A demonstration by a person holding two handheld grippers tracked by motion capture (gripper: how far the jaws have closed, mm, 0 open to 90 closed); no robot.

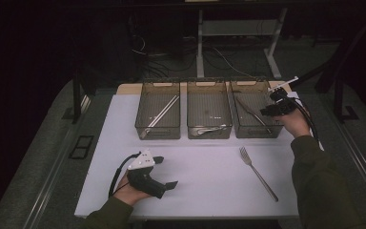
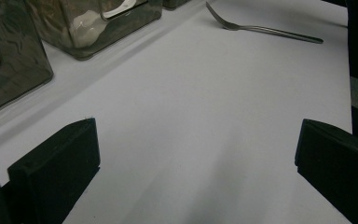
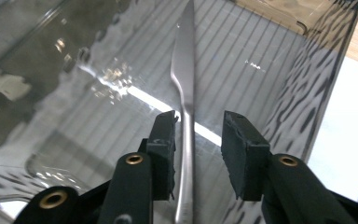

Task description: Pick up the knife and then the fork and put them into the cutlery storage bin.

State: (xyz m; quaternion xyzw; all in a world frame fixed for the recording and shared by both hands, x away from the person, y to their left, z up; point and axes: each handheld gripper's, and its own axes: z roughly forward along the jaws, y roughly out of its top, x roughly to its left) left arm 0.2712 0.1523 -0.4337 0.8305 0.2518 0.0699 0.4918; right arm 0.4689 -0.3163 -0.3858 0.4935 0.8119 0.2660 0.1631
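Nearest to us, our left gripper (image 1: 164, 172) sits low on the white table (image 1: 205, 191), jaws spread wide with nothing between them, just parked there. A bit further out and to the right, a fork (image 1: 257, 172) lies loose on the table, tines pointing away from us, well apart from both grippers.

Then there's the row of three smoky clear bins at the far edge. The left bin (image 1: 157, 128) has what look like long thin sticks, maybe chopsticks, and the middle bin (image 1: 209, 130) holds something we read as a spoon, hard to be sure.

Our right gripper (image 1: 272, 106) is up at the right bin (image 1: 256, 130), and the knife (image 3: 185, 116) lies flat on that bin's ribbed floor, blade pointing away. The jaws are partly apart with the handle running between them, pads clear of the metal on the right side, so we'd call that let go, not gripped.

Handling-wise, we figure the knife is stiff, fairly light and slick polished steel, so it'll slide or pivot easily. If we had to grab it again, we'd go across the narrow handle near the middle, not the blade.
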